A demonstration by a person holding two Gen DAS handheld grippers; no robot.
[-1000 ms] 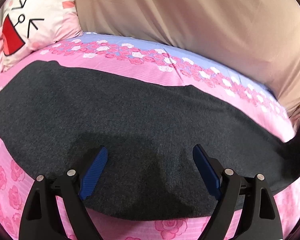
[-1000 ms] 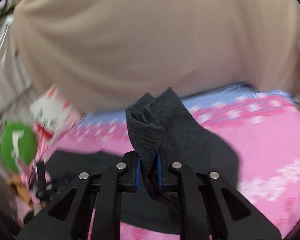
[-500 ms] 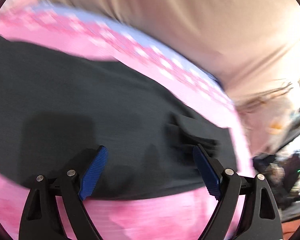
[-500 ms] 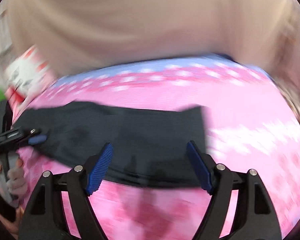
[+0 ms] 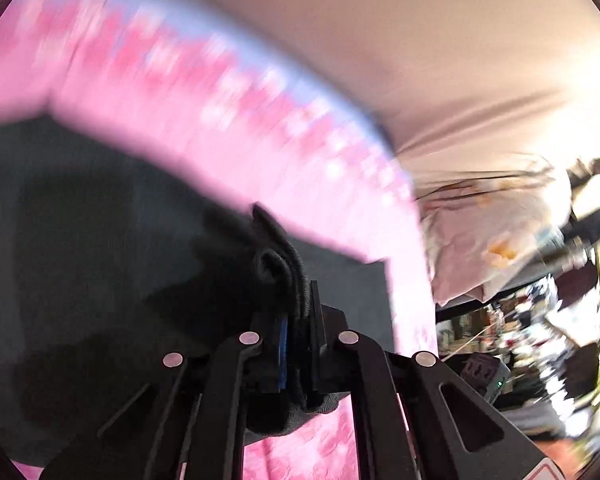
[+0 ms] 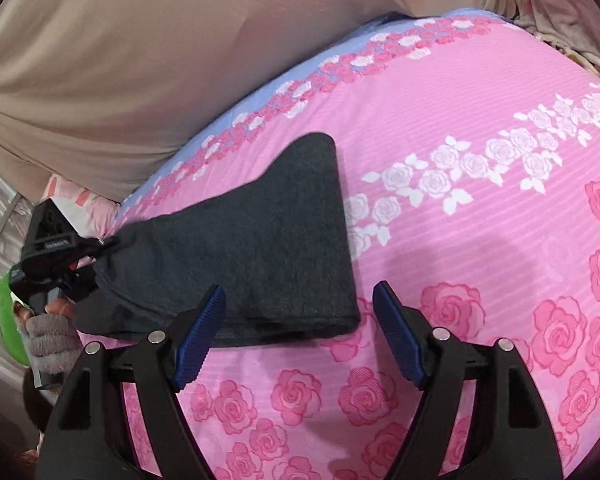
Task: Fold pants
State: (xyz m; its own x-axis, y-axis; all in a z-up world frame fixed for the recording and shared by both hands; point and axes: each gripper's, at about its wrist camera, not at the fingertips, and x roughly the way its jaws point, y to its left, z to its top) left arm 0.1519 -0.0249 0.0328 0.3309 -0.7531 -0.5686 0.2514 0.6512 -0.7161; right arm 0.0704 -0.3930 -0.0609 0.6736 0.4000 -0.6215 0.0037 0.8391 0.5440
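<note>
right claw (image 6: pixel 298 334): open, blue pads spread wide, nothing between them – hovers over the sheet at the near edge of the pants
left pad (image 6: pixel 199 338): at 7 o'clock in the right view, just over the pants' near hem; contact can't be told
left claw (image 5: pixel 298 344): closed on a bunched wad of the pants, fabric pinched between the pads and bulging out past the tips toward 12 o'clock
left claw, side view (image 6: pixel 66 258): seen from the right wrist at 9 o'clock, gripping the pants' far-left end, fabric lifted there
hand (image 6: pixel 50 336): at 8 o'clock in the right view, grey glove wrapped on the left tool's handle
pants (image 6: pixel 260 248): dark grey, lying on the sheet as a folded band – squared end nearest the right claw, running off to 9–10 o'clock toward the left claw
pants, left view (image 5: pixel 100 240): fill the left half of the frame, blurred by motion; a straight edge shows at 3 o'clock of the claw
sheet (image 6: pixel 480 240): pink with roses, white rose band at 2 o'clock, pale blue strip at the far edge
pillow (image 6: pixel 80 204): white and pink, at 9 o'clock beyond the left claw
curtain (image 6: pixel 180 40): beige cloth behind the bed, 10 to 1 o'clock
</note>
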